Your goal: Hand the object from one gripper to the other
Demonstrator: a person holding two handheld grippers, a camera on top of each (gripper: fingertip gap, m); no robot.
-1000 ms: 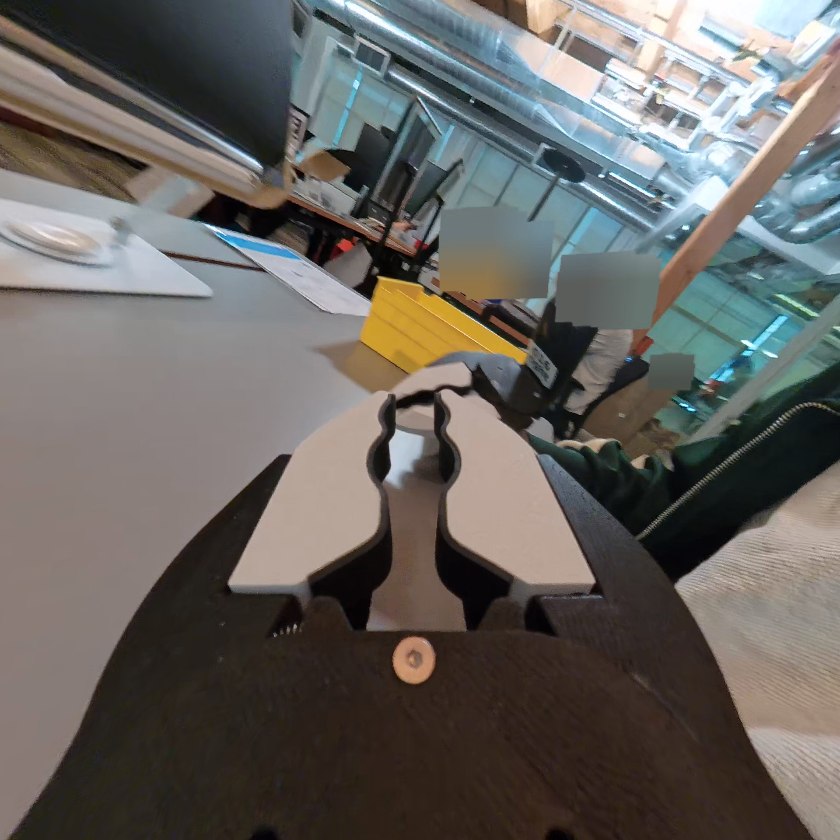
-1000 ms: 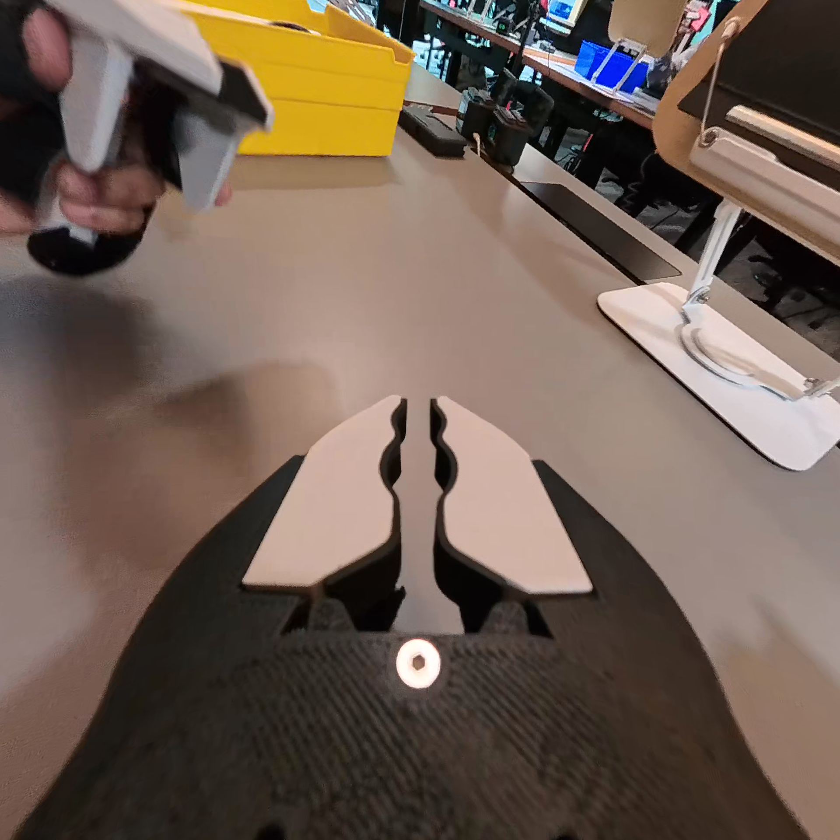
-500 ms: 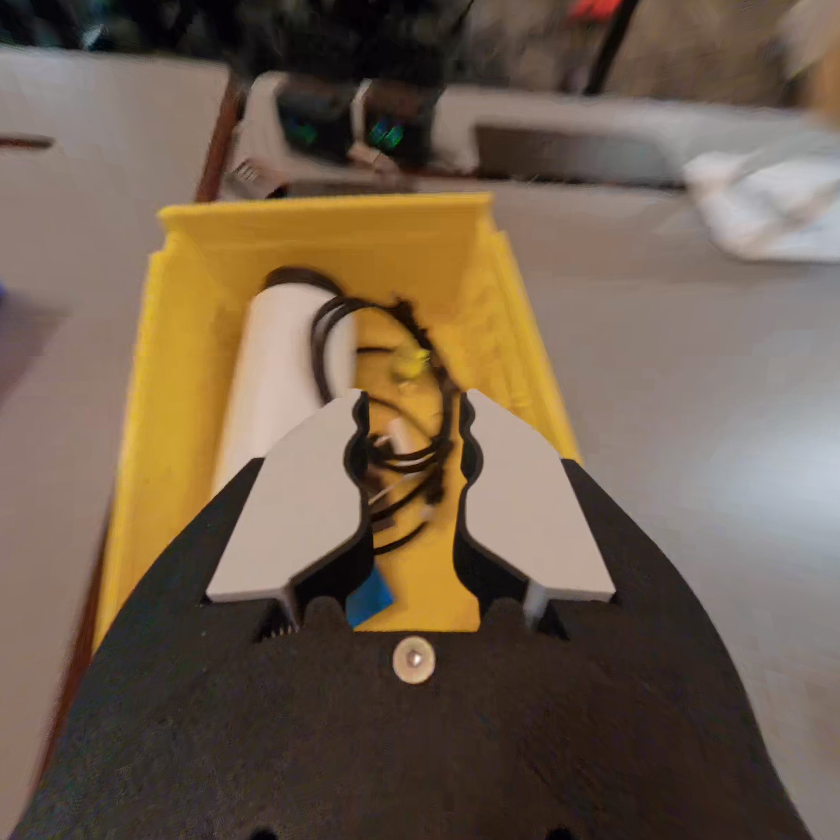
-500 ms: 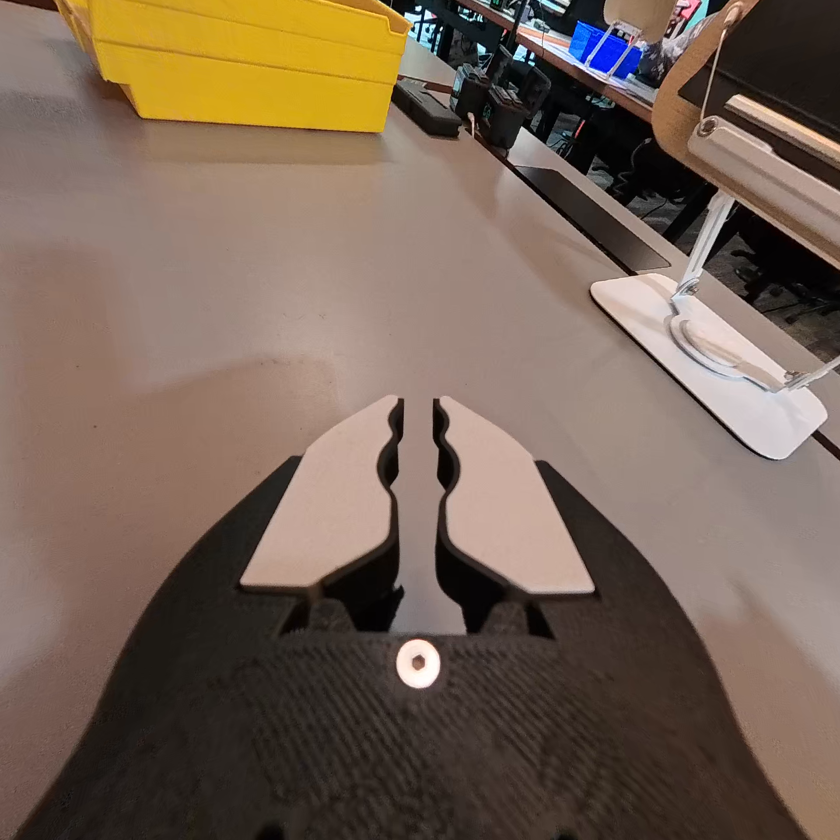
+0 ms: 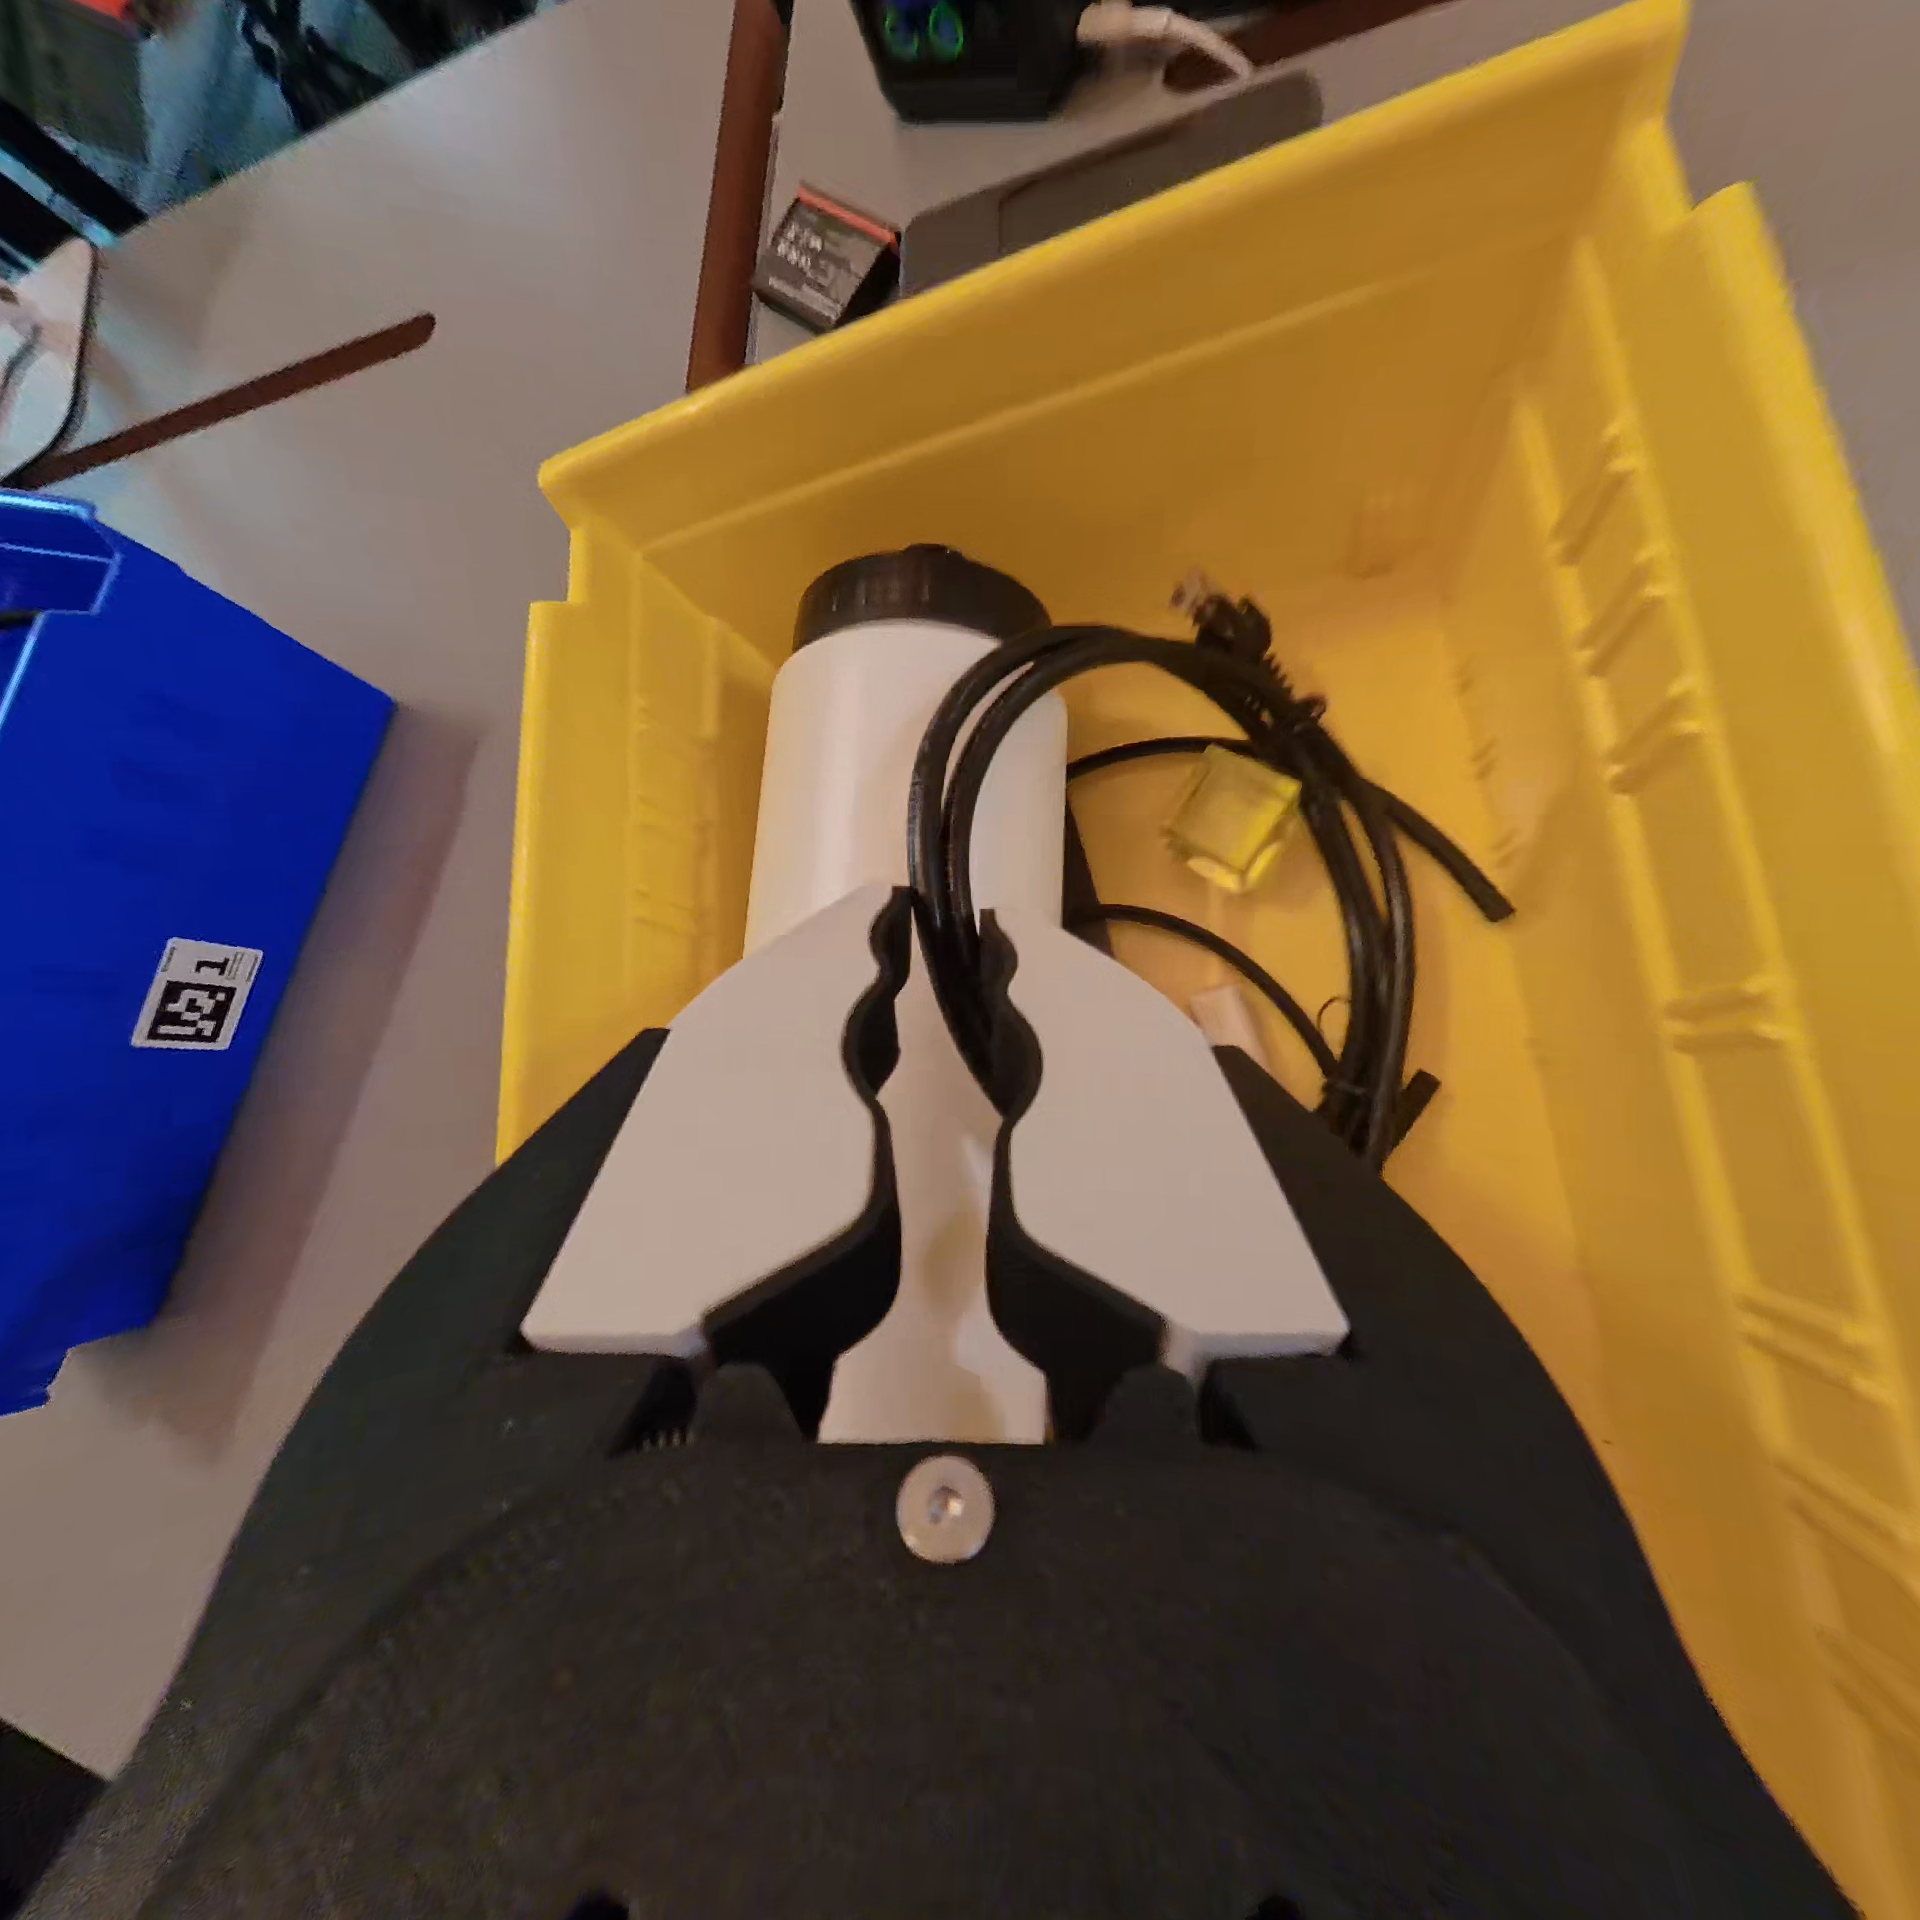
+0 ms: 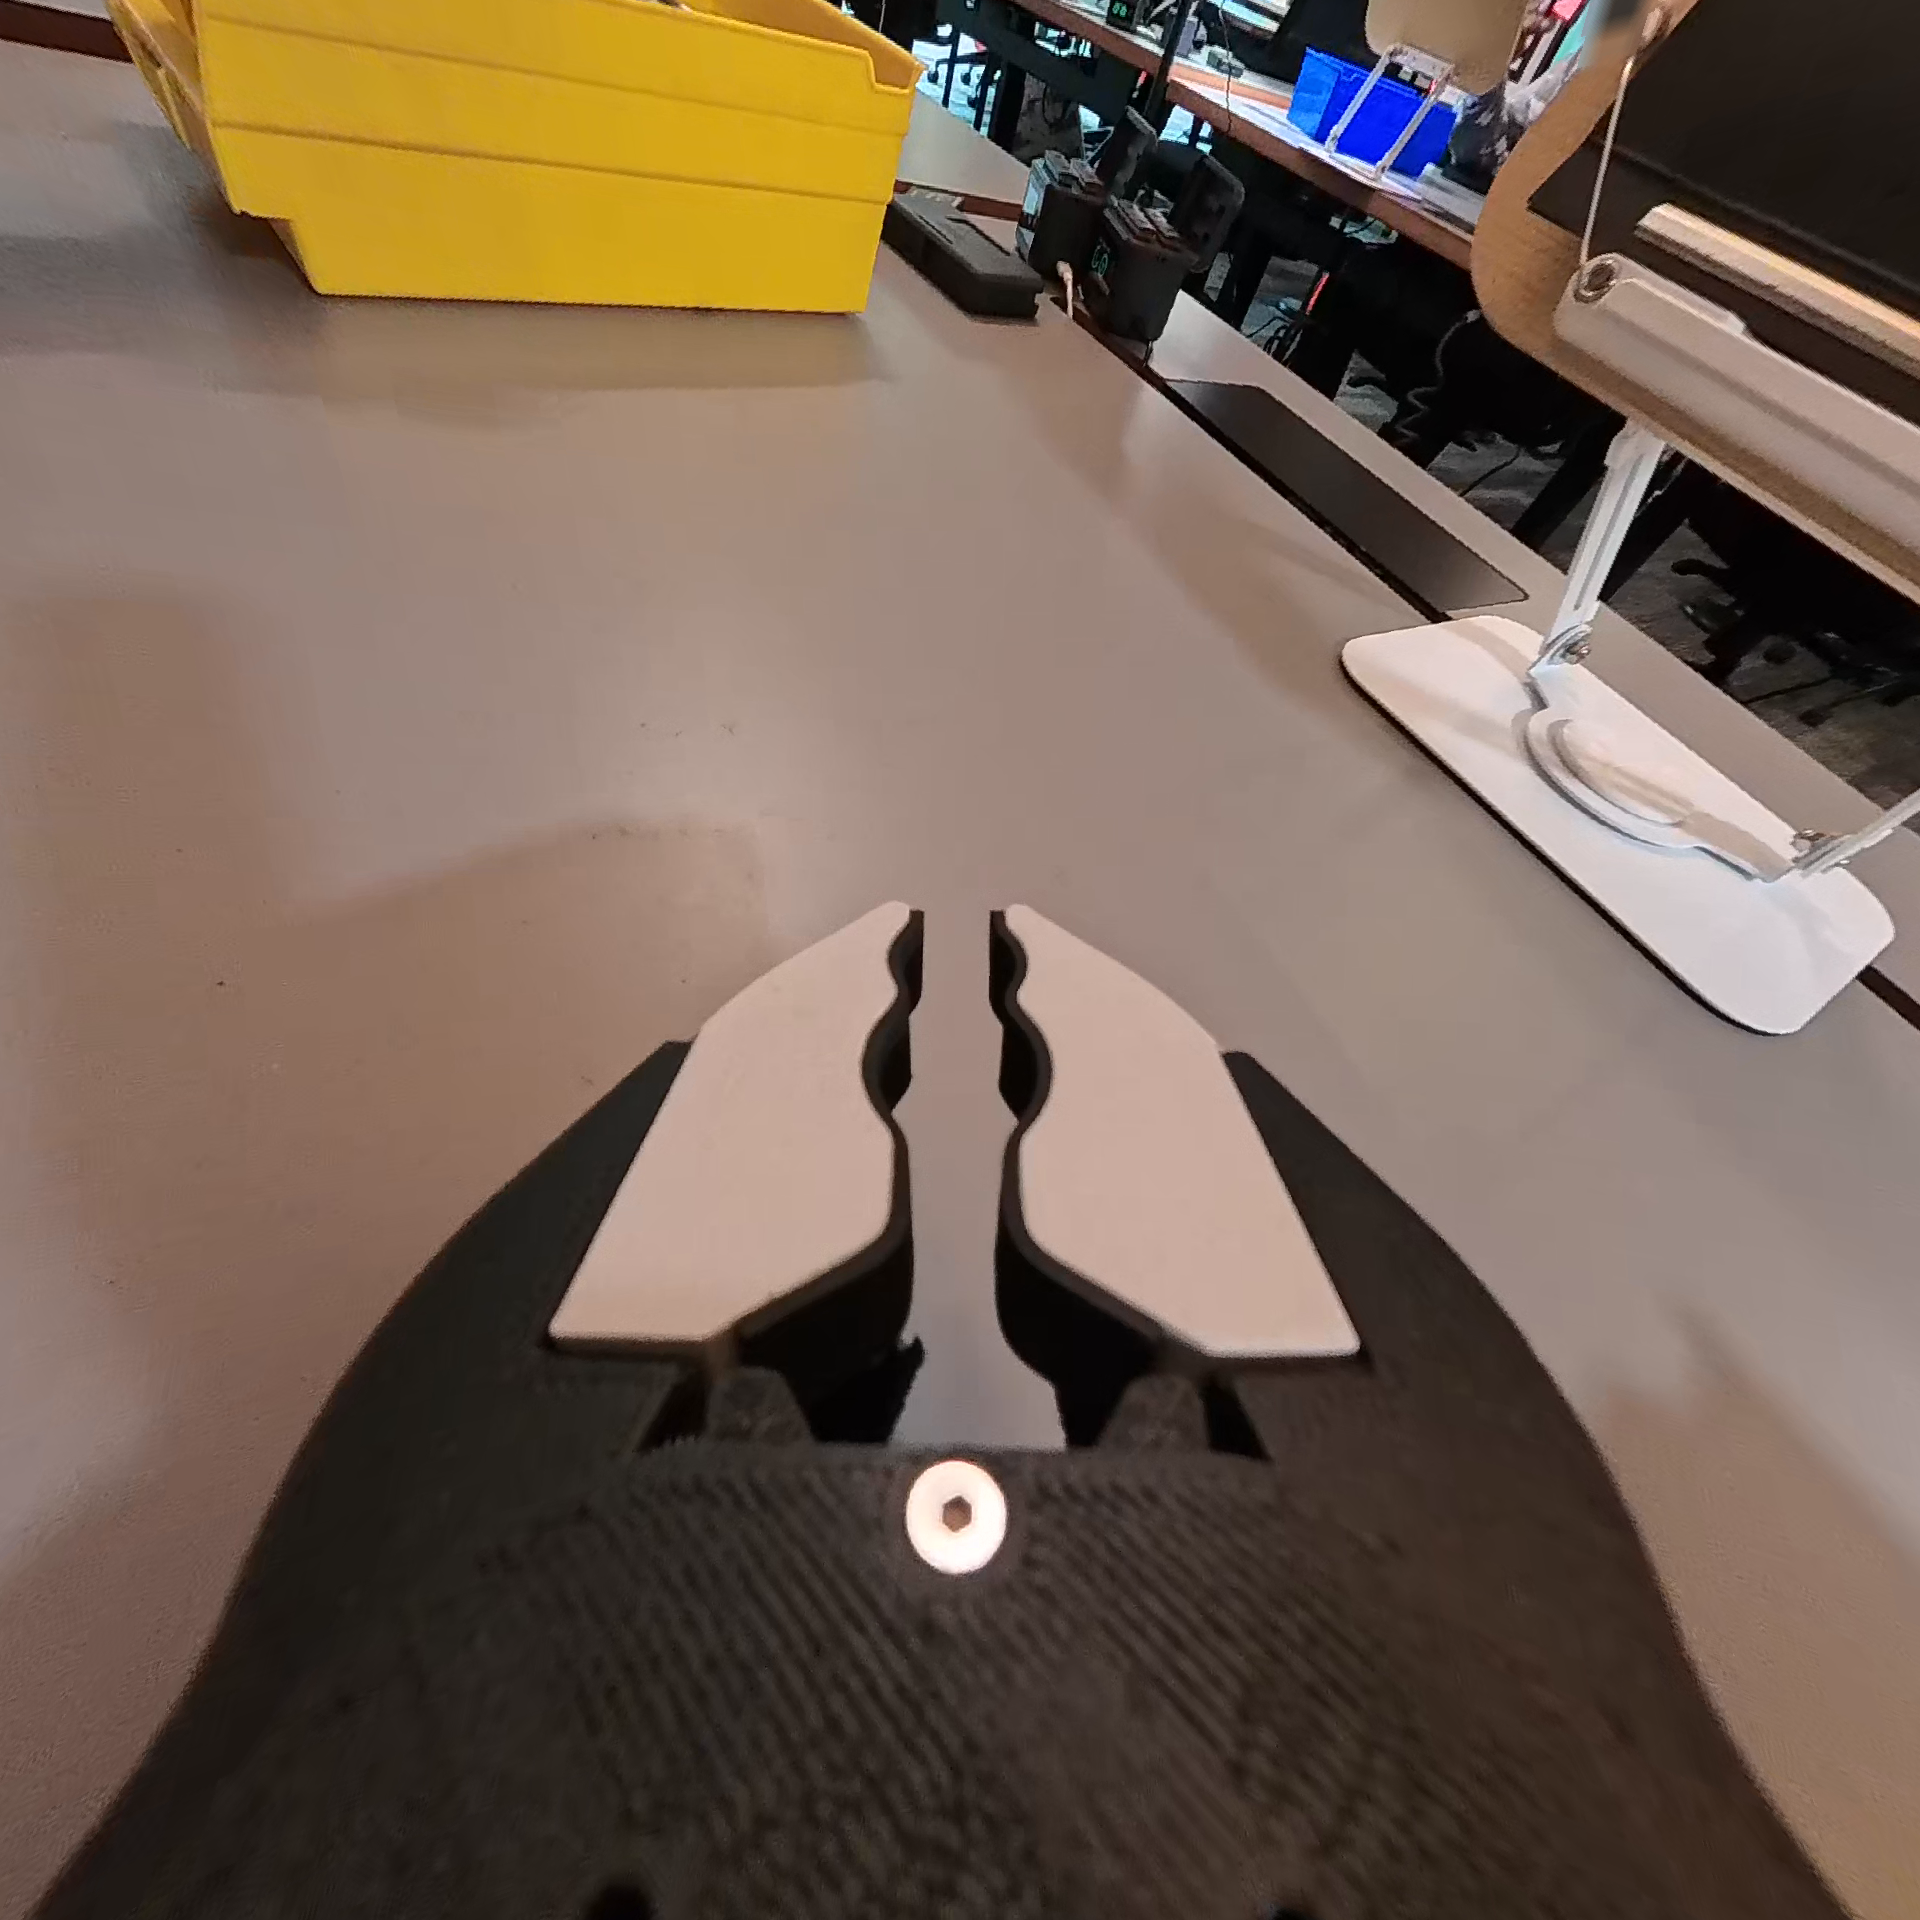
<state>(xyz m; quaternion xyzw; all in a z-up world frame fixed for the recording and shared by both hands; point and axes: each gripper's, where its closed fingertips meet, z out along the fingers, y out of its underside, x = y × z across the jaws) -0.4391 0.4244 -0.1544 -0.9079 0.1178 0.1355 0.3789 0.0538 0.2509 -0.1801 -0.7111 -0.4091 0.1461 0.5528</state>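
Note:
In the left wrist view my left gripper (image 5: 948, 920) reaches down into a yellow bin (image 5: 1714, 727). Its jaws are shut on a coiled black cable (image 5: 940, 769), whose strands run between the fingertips. The cable lies draped over a white bottle (image 5: 842, 790) with a black cap (image 5: 904, 592), which lies along the bin's left side. A small yellow packet (image 5: 1231, 821) lies inside the cable loop. In the right wrist view my right gripper (image 6: 954, 920) is shut and empty, low over the grey table (image 6: 623, 623). The yellow bin (image 6: 561, 218) stands far ahead on its left.
A blue bin (image 5: 156, 831) with a white tag stands left of the yellow bin. Black charger boxes (image 6: 1122, 249) sit past the bin at the table's far edge. A monitor stand with a white base (image 6: 1662, 883) stands to the right of my right gripper. Left tips to right tips: about 55 cm. The white base (image 6: 1662, 883) sits 30 cm or so from the ends of my right fingers.
My left gripper swung from facing the room to over the bin, dropped into it and closed from open onto the black cable. The right gripper has barely moved.

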